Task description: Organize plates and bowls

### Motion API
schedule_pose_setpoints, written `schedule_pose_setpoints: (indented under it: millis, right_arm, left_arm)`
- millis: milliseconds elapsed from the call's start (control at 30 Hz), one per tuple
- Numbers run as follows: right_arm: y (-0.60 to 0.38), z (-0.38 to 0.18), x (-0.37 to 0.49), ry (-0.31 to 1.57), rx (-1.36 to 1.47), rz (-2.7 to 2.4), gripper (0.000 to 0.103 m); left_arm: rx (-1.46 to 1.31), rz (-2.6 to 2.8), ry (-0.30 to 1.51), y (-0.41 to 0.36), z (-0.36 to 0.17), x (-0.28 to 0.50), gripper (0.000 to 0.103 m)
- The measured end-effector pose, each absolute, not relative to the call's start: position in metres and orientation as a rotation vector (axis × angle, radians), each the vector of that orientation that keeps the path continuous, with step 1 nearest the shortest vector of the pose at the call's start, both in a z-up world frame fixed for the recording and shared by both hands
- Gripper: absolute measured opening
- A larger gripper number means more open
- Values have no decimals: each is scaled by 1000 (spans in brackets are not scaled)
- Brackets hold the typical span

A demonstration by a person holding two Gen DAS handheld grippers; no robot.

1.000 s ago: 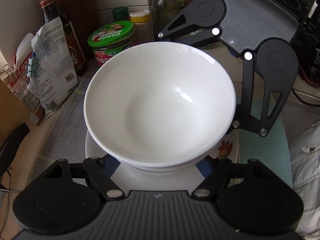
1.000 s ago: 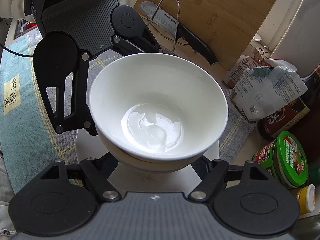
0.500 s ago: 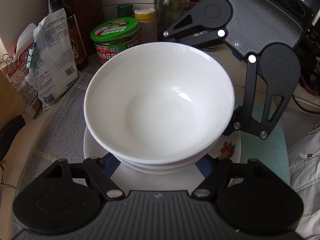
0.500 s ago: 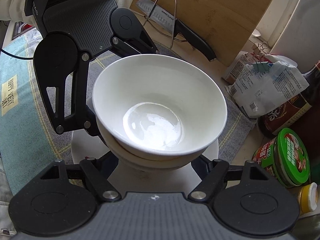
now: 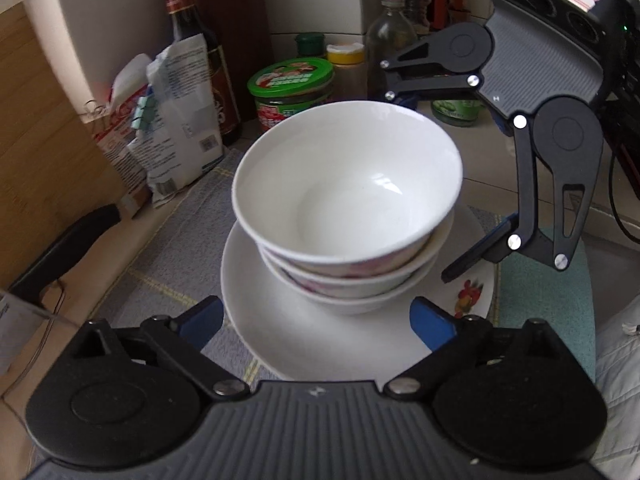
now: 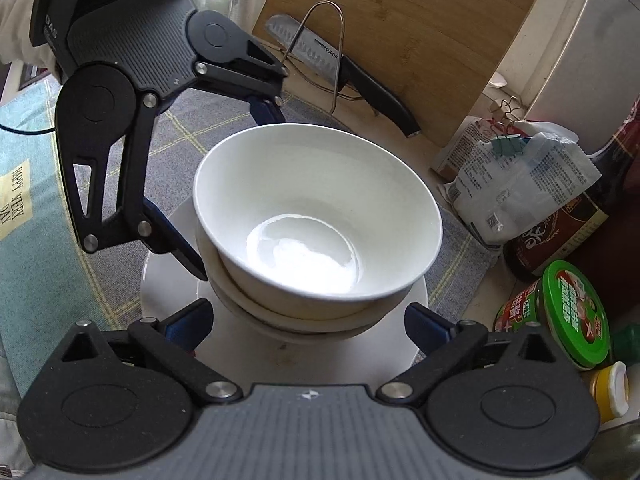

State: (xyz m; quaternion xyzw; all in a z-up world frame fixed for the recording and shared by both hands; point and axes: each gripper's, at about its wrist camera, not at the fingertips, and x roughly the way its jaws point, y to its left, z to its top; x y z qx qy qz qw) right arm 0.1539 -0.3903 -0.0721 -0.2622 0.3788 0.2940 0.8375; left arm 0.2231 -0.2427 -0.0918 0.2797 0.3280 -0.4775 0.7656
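Note:
Three white bowls are nested in a stack, top bowl (image 5: 348, 184) (image 6: 316, 208), standing on a white plate (image 5: 280, 320) (image 6: 168, 292). My left gripper (image 5: 316, 322) (image 6: 228, 184) faces the stack from one side and its jaws are opening; the blue pads (image 5: 200, 320) stand clear of the bowls. Opposite it is my right gripper (image 6: 308, 326) (image 5: 434, 176), jaws also opening, with the stack between its fingers (image 6: 426, 328) but untouched. Neither gripper holds anything.
The plate sits on a grey checked mat (image 6: 192, 136) beside a teal mat (image 6: 24, 220). A knife (image 6: 352, 76) in a wire rack leans on a wooden board (image 6: 420, 40). A clipped bag (image 6: 520, 184), dark sauce bottle (image 6: 568, 232) and green-lidded jar (image 6: 568, 312) crowd one side.
Both grippers' jaws have spread wide and let go of the top bowl, which now rests in the stack. The left gripper has drawn back and up, showing more of the plate.

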Motion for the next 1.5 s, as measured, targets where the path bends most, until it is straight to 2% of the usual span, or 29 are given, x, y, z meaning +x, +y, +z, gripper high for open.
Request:
schedule_pose_setpoints:
  millis: [167,400,533,867,1500]
  right_arm:
    - [-388,-72,140,821,-509,523,103]
    - [-363,-76,114,887,-307,226,103]
    - [-343,-79,98,937,-151,-38,103]
    - [-295,-44,22,846,43,-263,103]
    - [-275,-18,-10,753,69,-341,103]
  left_arm:
    - [516,-883,655,-209,-84,191,101]
    - [283,-651,601,-168,-76,165,102]
    - [217,-532,650,-156,-66,153,102]
    - [245,-480,678,-126,-36,110,102]
    - [250,-466,677,-118,-16,93,102]
